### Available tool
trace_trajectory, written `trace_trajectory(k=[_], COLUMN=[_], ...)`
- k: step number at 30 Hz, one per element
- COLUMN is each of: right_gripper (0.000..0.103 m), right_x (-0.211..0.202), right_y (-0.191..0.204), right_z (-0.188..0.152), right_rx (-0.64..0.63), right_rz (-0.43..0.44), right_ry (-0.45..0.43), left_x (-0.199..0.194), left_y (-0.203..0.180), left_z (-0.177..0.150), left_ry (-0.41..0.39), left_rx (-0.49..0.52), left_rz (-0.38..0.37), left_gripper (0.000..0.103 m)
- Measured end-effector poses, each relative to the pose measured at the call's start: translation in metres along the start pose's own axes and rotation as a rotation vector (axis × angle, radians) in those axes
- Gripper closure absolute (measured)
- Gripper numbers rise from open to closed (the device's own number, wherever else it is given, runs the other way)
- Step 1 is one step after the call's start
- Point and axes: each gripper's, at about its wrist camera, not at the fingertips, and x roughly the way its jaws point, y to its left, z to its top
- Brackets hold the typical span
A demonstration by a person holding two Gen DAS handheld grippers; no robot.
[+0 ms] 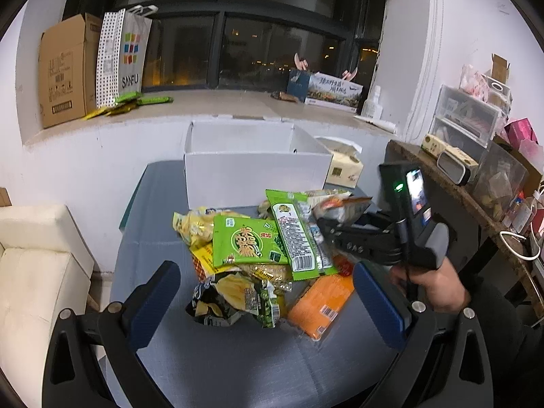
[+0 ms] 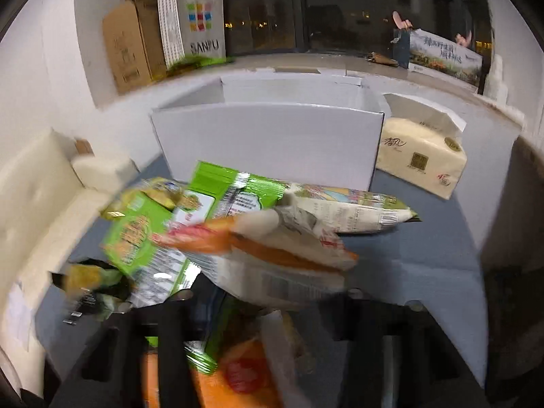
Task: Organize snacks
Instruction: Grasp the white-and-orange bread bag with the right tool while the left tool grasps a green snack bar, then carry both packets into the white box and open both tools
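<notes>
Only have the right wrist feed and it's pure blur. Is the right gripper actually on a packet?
Observer: Looks so. The right gripper has its fingers pinched on the white-and-orange packet at the snack pile's far right edge.
Operator: Left gripper?
Observer: The left gripper is open, hovering over the crumpled black-and-yellow chip bag at the pile's near end, touching nothing.

Snack packets heaped on grey tabletop, in front of open white box. Two green packets laid on top; crumpled dark-and-yellow bag at near edge; flat orange packet beside it. White-and-orange packet seen tilted above heap, blurred.
</notes>
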Motion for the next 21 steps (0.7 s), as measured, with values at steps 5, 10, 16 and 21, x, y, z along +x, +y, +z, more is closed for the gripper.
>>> trace_trajectory(k=[5,10,16,21], right_gripper=[0.066,0.069,0.069,0.069], right_x=[-0.018,-0.065,-0.125,-0.161], right_y=[-0.01,-0.042,-0.059,-0.076], right_z=[0.0,0.001,-0.015,-0.036], right_rx=[0.035,0.185,0.239,0.305], right_rz=[0.02,0.121,0.124,0.121], right_ry=[-0.042,-0.128,-0.236,-0.288], left_x=[0.016,0.053,0.117,0.165], left_y=[-0.005,-0.023,-0.052,-0.073], left_z=[0.0,0.007,0.018,0.024], left_ry=[0.028,0.093,0.175,0.216], left_rx=[0.006,0.028,0.075,0.117], left_rz=[-0.051,-0.083,-0.008,0.105], left_gripper=[0.0,0.0,0.0,0.0])
